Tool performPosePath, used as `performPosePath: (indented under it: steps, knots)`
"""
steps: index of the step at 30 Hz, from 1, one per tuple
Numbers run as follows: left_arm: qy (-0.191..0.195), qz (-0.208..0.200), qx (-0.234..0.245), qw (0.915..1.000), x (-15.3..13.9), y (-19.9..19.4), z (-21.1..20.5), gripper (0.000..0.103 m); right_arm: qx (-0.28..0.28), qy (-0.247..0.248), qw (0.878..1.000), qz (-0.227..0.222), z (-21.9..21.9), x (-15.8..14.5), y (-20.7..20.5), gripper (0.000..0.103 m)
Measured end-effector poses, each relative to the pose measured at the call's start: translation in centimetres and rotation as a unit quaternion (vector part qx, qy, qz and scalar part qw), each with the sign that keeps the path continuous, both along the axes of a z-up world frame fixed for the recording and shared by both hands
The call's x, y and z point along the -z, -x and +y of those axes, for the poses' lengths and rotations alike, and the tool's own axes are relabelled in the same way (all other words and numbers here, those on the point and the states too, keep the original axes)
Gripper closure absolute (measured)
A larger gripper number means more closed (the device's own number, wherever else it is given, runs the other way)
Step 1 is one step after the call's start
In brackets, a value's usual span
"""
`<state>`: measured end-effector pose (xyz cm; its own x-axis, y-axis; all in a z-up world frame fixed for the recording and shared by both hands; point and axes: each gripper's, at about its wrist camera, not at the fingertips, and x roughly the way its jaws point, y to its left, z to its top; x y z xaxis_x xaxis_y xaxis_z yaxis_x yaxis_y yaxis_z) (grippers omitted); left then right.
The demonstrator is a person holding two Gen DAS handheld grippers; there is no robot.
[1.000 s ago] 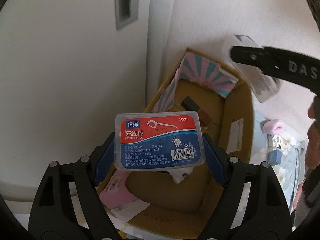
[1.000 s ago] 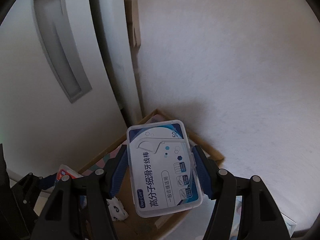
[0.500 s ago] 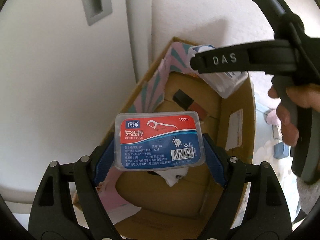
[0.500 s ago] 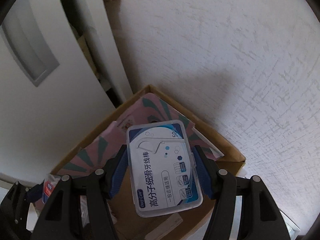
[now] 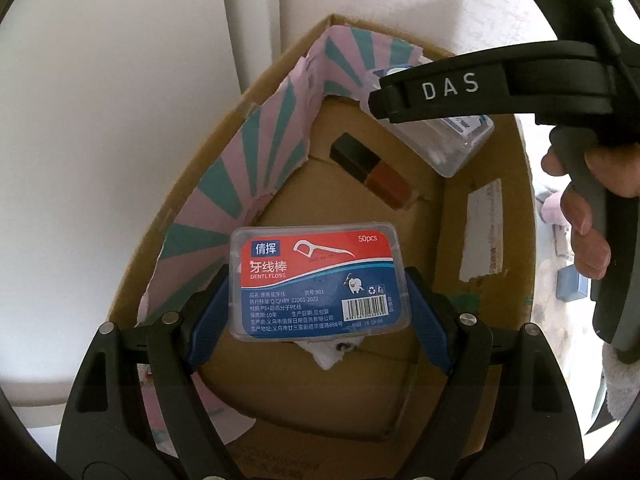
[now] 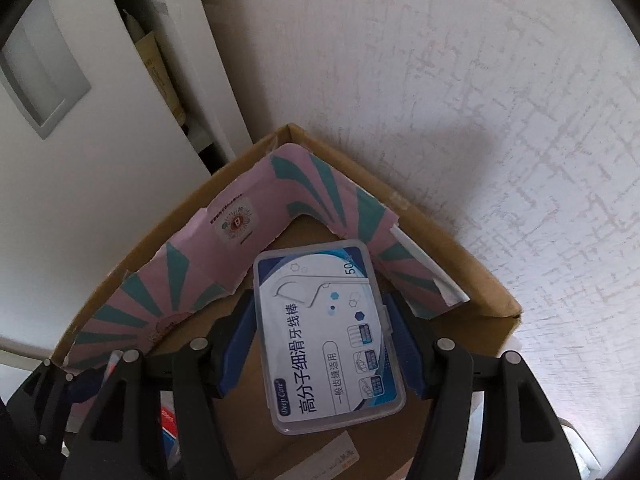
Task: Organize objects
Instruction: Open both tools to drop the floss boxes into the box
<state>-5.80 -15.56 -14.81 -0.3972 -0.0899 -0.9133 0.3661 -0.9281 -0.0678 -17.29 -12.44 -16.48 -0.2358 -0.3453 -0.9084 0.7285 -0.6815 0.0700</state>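
My left gripper is shut on a clear floss-pick box with a red and blue label, held over the open cardboard box. In the right wrist view my right gripper is shut on a second clear floss-pick box with a white and blue label, above the same cardboard box near its far corner. The left wrist view also shows the right gripper's black body from the side at upper right, gripping its clear box, with a hand on the handle.
A black and red block lies on the carton floor, with a white scrap below my held box. Pink and teal striped paper lines the carton's left and far walls. White cabinet doors and a textured wall stand close behind.
Both grippers have come down toward the carton, which now fills more of each view. The right gripper has moved in over the carton's far end. Both grips are unchanged.
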Motion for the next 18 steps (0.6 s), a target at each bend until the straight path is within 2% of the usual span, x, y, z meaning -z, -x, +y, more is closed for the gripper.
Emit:
performPosePath:
  steps: [6,8,10,11,12,18]
  knots:
    - [0.004,-0.006,0.004,1.0000,-0.1,0.5,0.2,0.023,-0.002,0.012,1.000,-0.022,-0.8,0.2,0.0,0.043]
    - [0.006,-0.004,0.007,0.9999,-0.5,0.7,0.3,0.022,-0.004,0.016,0.999,-0.035,-1.0,0.4,-0.1,0.038]
    - [0.002,-0.008,0.012,0.9999,-0.7,0.9,0.5,0.005,-0.001,0.021,0.999,-0.029,-1.2,0.4,-0.3,0.013]
    - [0.003,-0.008,0.014,0.9999,-0.8,1.0,0.6,0.000,-0.001,0.026,0.999,-0.021,-1.3,0.2,-0.5,0.008]
    - [0.003,-0.006,0.016,0.9999,-0.9,1.0,0.6,0.000,-0.002,0.029,0.999,-0.016,-1.3,0.1,-0.7,0.002]
    - [0.001,0.003,0.022,0.9997,-1.6,1.1,0.7,0.000,-0.002,0.042,0.999,-0.015,-1.7,-0.2,-1.8,0.001]
